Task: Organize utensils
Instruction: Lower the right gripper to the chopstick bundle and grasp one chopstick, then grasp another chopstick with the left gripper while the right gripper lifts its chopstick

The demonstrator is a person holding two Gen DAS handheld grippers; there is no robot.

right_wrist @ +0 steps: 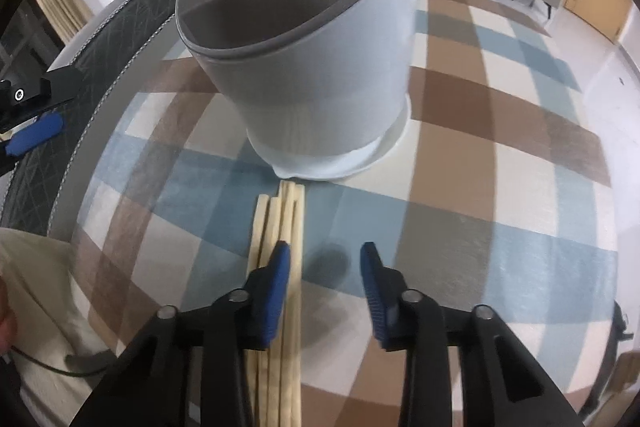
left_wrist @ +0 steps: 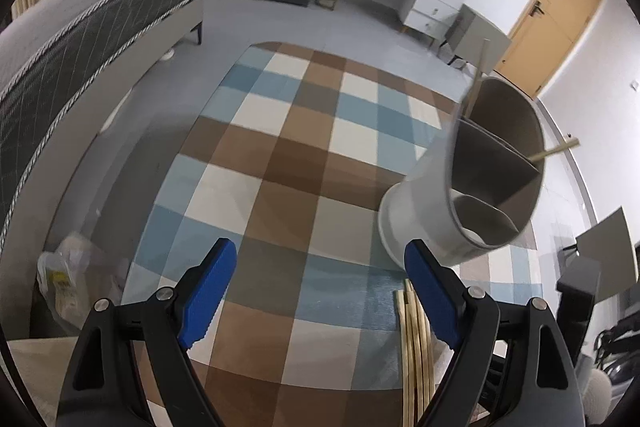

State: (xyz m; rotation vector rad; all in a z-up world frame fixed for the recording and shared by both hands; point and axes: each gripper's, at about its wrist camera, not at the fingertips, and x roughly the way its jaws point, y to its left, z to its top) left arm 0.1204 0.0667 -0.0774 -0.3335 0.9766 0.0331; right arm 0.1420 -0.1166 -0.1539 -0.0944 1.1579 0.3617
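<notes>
The pale chopsticks (right_wrist: pixel 280 267) lie bundled on the glass desk (right_wrist: pixel 500 227) just before the divided holder (right_wrist: pixel 312 67), so the right hand-held gripper (right_wrist: pixel 324 255), part open and empty, should straddle one stick before closing, while the left hand-held gripper (left_wrist: pixel 320 267) hangs wide and empty.

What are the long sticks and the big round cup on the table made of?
The sticks look like pale bamboo or light wood: tan, matte, with squared ends. They seem to be chopsticks. The round cup looks like smooth plastic, though glazed ceramic is possible: a light grey-white matte wall, a darker grey rim and thin grey dividers inside. The table appears to be clear glass, since the checked rug shows through it.
</notes>
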